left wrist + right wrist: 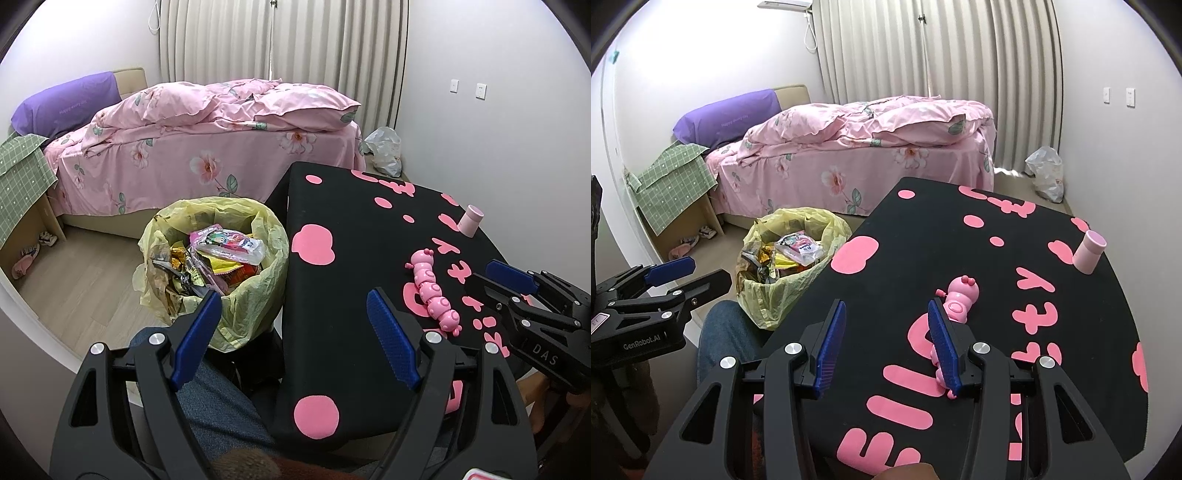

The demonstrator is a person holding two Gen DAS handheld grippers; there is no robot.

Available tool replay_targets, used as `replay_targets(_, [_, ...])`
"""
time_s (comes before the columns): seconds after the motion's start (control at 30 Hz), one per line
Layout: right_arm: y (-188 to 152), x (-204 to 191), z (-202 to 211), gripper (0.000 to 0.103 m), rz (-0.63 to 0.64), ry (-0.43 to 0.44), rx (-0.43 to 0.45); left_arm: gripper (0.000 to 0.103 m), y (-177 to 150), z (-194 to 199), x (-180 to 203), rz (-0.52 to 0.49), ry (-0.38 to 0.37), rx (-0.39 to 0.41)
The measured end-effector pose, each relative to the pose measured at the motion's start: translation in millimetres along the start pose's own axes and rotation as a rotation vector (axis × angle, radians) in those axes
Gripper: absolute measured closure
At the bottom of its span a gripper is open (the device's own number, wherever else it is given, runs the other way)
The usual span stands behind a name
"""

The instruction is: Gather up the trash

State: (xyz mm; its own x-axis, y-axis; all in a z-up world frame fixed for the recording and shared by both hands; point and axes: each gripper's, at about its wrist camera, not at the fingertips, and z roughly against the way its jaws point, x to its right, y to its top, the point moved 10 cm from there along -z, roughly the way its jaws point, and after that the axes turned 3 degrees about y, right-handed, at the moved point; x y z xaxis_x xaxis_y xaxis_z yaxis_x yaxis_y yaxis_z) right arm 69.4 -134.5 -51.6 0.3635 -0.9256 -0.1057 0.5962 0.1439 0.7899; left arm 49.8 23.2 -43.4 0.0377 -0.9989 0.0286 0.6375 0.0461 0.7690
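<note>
A bin lined with a yellow bag point(255, 291) point(798, 291) stands on the floor left of the table, filled with several snack wrappers point(225, 251) point(798, 249). My left gripper point(293, 310) point(701, 273) hovers open near the table's left edge, beside the bin, nothing between its blue pads. My right gripper point(886, 314) point(491, 273) is open above the black table point(923, 236) point(351, 214), empty. A pink caterpillar toy point(960, 299) point(436, 295) lies just right of its right finger.
A pink cup point(1089, 251) point(471, 221) stands at the table's right edge. A bed with pink covers point(207, 147) fills the back. A white plastic bag point(1047, 173) sits on the floor by the curtain. A person's denim-clad leg point(218, 398) is below the left gripper.
</note>
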Motion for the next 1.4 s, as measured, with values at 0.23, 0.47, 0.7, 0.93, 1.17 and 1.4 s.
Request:
replay_targets(0.23, [0.1,0.3,0.1,0.059,-0.001,0.000,-0.001,0.026,0.0,0.0,-0.5,-0.004,-0.014,-0.004])
replay_targets(0.47, [0.0,0.2,-0.2,0.059,-0.002,0.002,-0.005,0.026,0.3,0.5,-1.4,-0.010,-0.019,-0.002])
replay_targets(0.7, [-0.3,0.3,-0.4,0.059,-0.003,0.001,-0.005,0.026,1.8,1.7,-1.2,-0.015,-0.015,0.005])
replay_targets(0.93, [-0.4,0.7,-0.5,0.059,-0.002,0.002,-0.005,0.026,0.9,2.7,-0.6,-0.010,-0.038,-0.002])
replay_targets(1.17, [-0.1,1.9,-0.9,0.059,0.002,-0.004,-0.002,0.026,1.1,1.8,-3.5,-0.022,-0.024,0.005])
replay_targets(1.4, [-2.2,5.2,-2.5,0.059,0.006,-0.022,-0.006,0.026,-0.4,-6.3,1.5,-0.038,-0.017,0.001])
